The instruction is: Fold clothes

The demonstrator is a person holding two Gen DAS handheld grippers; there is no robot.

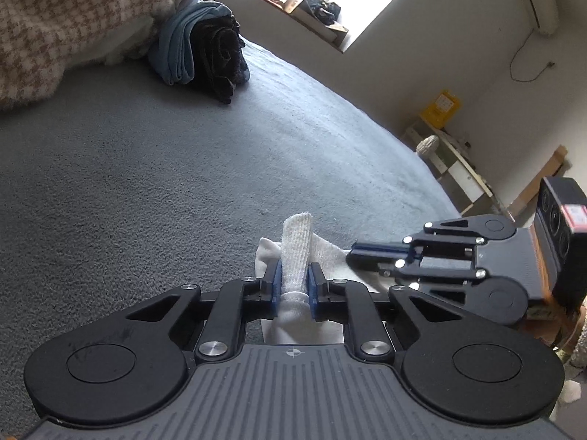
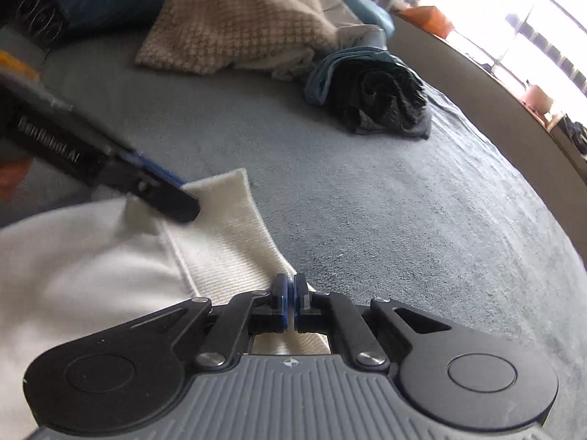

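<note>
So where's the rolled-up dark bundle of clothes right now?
The dark bundle sits far up the grey bed, upper left in the left wrist view, wrapped by a blue cloth beside the checked blanket.

We read one text only: white lettering "GenRobot.AI" along black side of left tongs (image 2: 161,192), seen in right wrist view, blurred, last letters uncertain. Red label (image 1: 574,216) on black box at right edge of left wrist view: print too small, we cannot read it. Yellow crate (image 1: 442,104) by wall carries pale panel with marks, illegible. Small crosshair mark on grey ribbed housing in both views, no letters.
</note>
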